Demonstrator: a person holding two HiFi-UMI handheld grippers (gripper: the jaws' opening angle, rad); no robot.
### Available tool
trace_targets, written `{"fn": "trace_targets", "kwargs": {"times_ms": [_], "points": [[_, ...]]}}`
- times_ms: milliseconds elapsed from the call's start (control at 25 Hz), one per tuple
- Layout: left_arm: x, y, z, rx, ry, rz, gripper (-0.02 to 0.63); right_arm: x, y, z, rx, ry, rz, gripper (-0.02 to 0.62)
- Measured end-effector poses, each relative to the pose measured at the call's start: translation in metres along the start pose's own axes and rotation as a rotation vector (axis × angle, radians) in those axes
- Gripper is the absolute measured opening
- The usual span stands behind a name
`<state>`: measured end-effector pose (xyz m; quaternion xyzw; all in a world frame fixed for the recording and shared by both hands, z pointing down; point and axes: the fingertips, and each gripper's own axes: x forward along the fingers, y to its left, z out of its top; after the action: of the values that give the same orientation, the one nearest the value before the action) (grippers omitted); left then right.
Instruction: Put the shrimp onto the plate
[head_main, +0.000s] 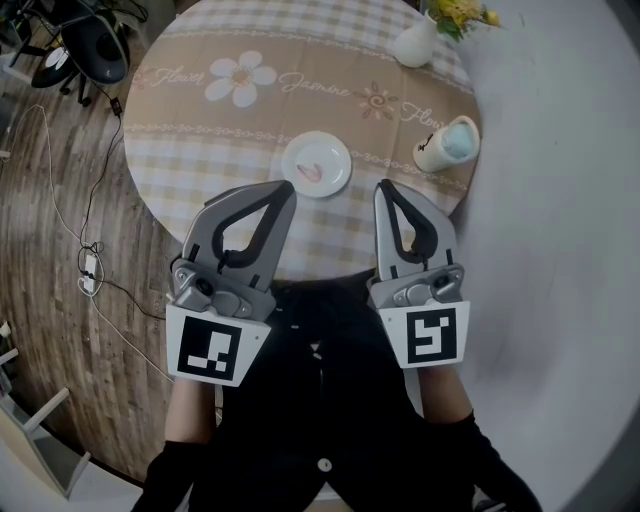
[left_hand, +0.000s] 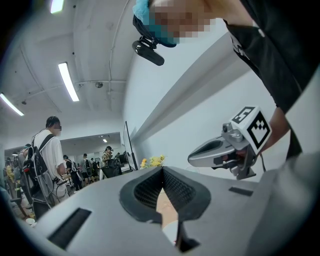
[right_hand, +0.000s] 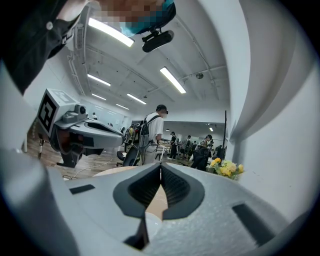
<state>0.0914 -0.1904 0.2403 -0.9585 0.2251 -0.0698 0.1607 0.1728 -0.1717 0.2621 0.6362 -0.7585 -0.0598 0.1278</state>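
Shrimp (head_main: 310, 172) lay on plate (head_main: 338, 152), mid-table. Left gripper (head_main: 285, 189) and right gripper (head_main: 383, 187) hung near body, fingers together, nothing between. Placing step looked done; next move likely none beyond resting.

It was a big open lab hall, not a home. Long strip lights (left_hand: 67, 80) ran overhead and a crowd of people (right_hand: 156, 132) stood about. An office chair (head_main: 95, 45) and loose cables (head_main: 88, 262) sat on the wooden floor (head_main: 40, 300), beside a cloth-covered round table (head_main: 200, 160).
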Motion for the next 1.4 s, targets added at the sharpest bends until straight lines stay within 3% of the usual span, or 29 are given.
{"fn": "trace_targets", "kwargs": {"times_ms": [1400], "points": [[-0.009,0.001,-0.004,0.002,0.009,0.01,0.002,-0.002,0.017,-0.005,-0.041,0.026,0.042,0.002]]}}
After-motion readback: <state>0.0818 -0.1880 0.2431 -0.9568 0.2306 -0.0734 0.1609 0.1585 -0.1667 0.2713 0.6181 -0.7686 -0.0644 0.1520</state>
